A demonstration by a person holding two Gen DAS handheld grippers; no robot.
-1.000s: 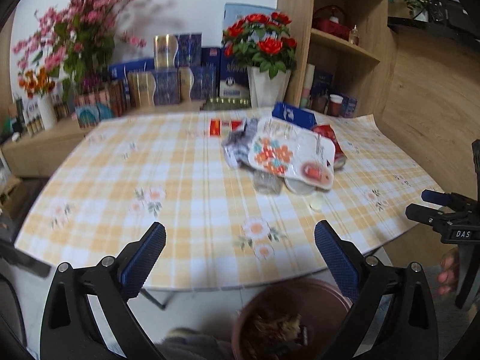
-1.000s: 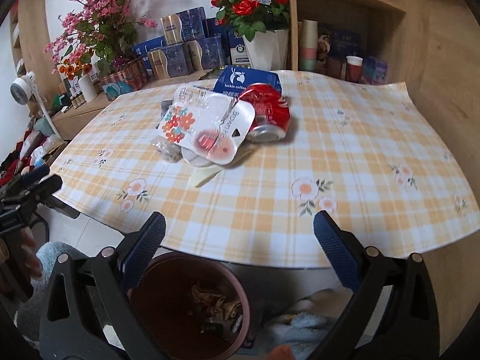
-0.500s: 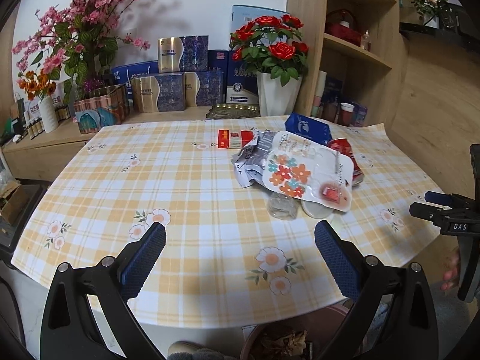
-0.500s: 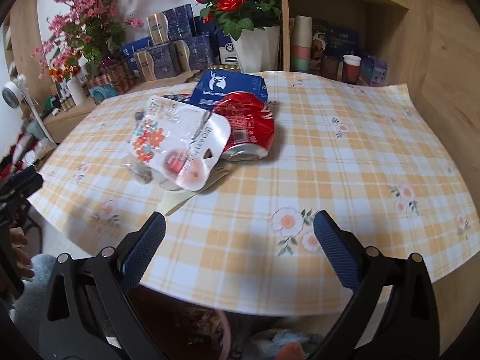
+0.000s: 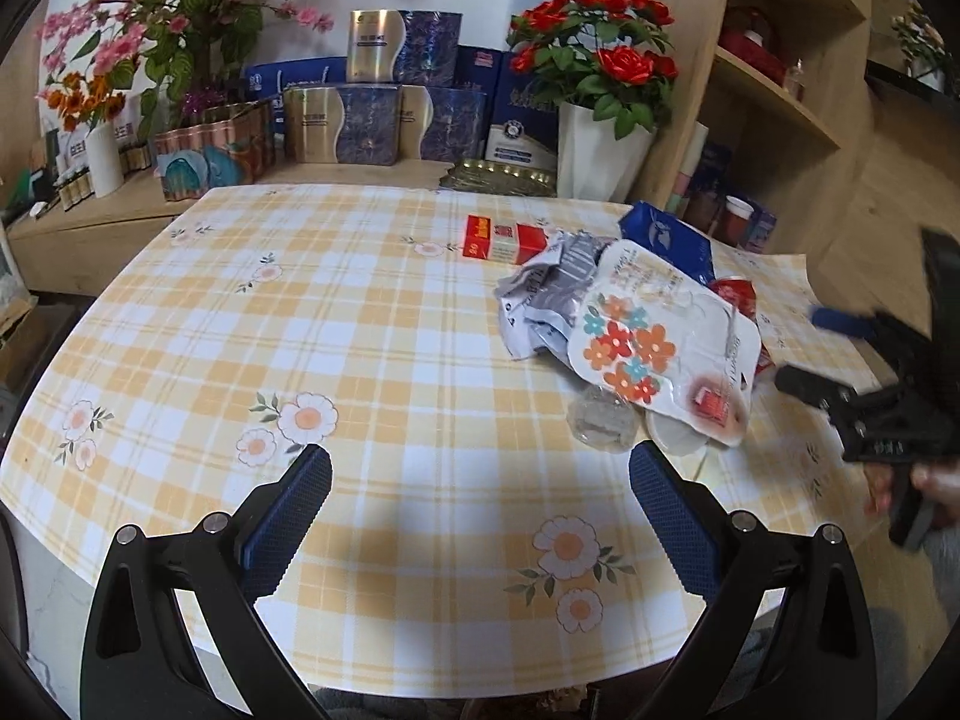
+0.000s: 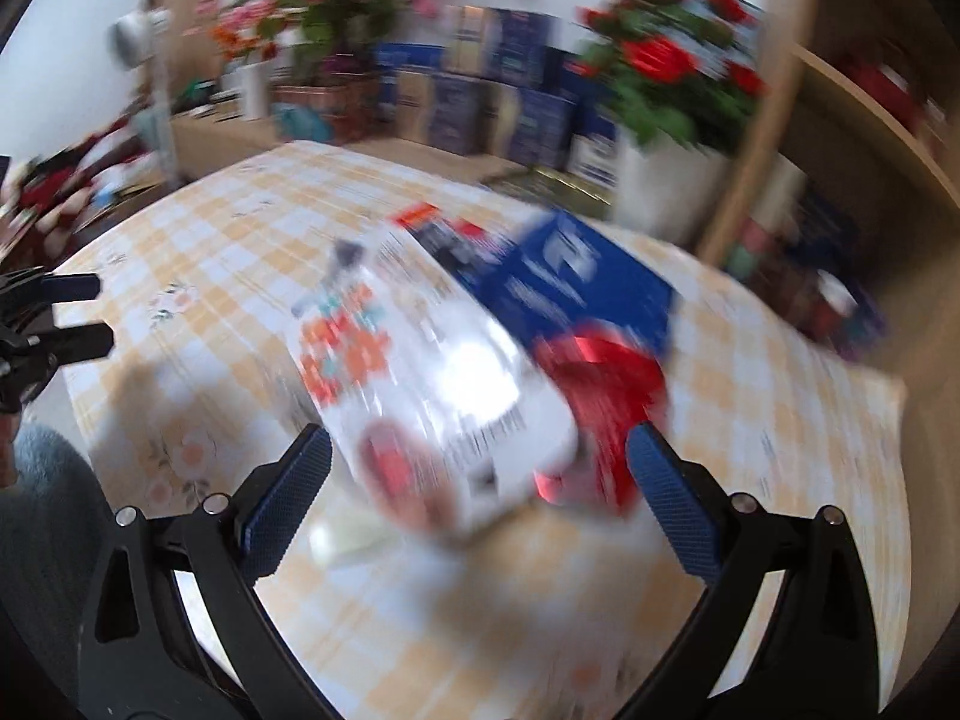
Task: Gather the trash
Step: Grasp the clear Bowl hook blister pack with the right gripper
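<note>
Bare tablecloth [image 5: 336, 324] across left and lower frame, trash pile [image 5: 636, 330] crowding centre right, boxes [image 5: 372, 120] and vase [image 5: 594, 150] walling the top edge.

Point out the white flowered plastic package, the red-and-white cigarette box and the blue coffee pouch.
white flowered plastic package [image 5: 651, 339]: left wrist view, on its flower print.
red-and-white cigarette box [image 5: 503, 238]: left wrist view, top face.
blue coffee pouch [image 5: 666, 235]: left wrist view, printed front.

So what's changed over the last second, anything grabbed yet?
Nothing grabbed. Both grippers came up from beside the floor bin and in over the table; the right gripper closed in fast on the flowered white wrapper and red can. The left gripper stays open. The pile hasn't shifted.
</note>
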